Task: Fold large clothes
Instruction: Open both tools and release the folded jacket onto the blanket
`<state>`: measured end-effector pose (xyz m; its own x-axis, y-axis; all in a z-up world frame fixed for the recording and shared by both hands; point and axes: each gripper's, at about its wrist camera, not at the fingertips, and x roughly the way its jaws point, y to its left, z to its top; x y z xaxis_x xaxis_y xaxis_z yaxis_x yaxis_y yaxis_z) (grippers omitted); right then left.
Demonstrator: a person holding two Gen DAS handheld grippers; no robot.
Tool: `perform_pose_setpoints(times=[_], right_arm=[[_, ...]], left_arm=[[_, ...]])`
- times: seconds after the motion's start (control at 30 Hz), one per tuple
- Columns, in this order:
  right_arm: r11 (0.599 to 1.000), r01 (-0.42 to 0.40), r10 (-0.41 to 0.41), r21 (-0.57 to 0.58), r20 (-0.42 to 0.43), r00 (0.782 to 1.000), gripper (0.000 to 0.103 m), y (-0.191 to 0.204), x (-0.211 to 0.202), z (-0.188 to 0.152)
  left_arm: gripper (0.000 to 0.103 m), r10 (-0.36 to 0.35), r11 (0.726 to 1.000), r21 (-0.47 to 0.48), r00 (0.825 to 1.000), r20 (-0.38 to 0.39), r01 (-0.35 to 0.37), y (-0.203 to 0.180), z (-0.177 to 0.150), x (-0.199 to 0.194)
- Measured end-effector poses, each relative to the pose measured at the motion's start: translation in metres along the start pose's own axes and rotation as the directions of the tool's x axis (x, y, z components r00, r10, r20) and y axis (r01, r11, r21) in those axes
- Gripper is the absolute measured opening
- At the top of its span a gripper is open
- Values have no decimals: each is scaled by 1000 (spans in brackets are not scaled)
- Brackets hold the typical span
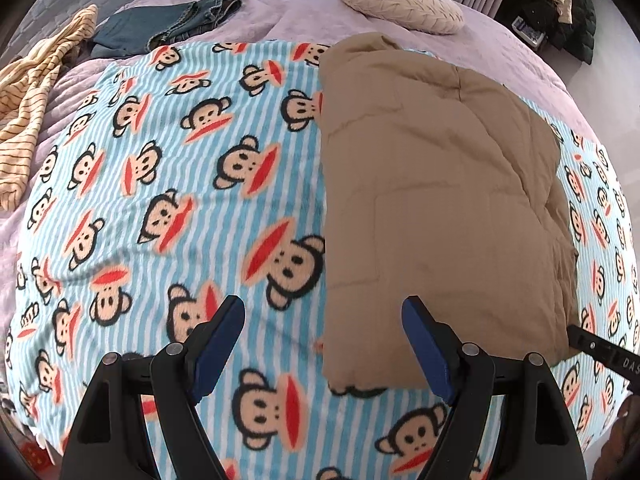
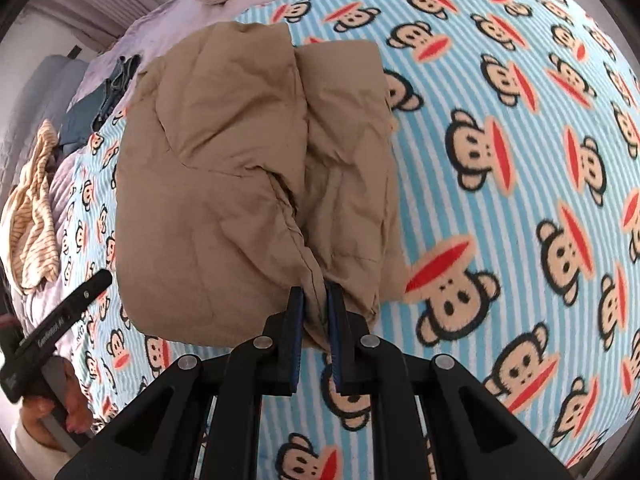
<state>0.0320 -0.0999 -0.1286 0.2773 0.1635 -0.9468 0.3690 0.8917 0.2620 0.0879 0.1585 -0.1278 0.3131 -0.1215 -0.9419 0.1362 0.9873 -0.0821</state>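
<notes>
- Progress: tan padded garment (image 1: 436, 208) already reads as a compact long bundle, lying on the monkey-print blanket (image 1: 192, 184) on the bed, so I'd judge the main folds done.
- Right gripper (image 2: 316, 320): jaws nearly closed, pinching the garment's near edge; cloth runs between the pads.
- Left gripper (image 1: 324, 344): jaws wide apart, nothing held, hovering over the bundle's near left corner and the blanket beside it.
- Right wrist view shows two lobes meeting at a centre crease, the right one rumpled. Looks like a flap just laid over or about to be.
- Left to do, my guess: release or finish that flap, maybe one more fold end to end, then flatten.
- Not touched: striped top (image 1: 36, 92) and denim piece (image 1: 168, 24), loose at the far side of the bed; cream pillow (image 1: 400, 2) beyond.
</notes>
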Motion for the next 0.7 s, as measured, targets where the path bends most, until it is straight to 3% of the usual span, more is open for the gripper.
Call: perform_pose_setpoints(times=[0.7], right_arm=[[1000,-31,31,0,5,999,13,0,-52,-33]], left_arm=[[82,-28,999,15,999,-16,29,-5,-39,-48]])
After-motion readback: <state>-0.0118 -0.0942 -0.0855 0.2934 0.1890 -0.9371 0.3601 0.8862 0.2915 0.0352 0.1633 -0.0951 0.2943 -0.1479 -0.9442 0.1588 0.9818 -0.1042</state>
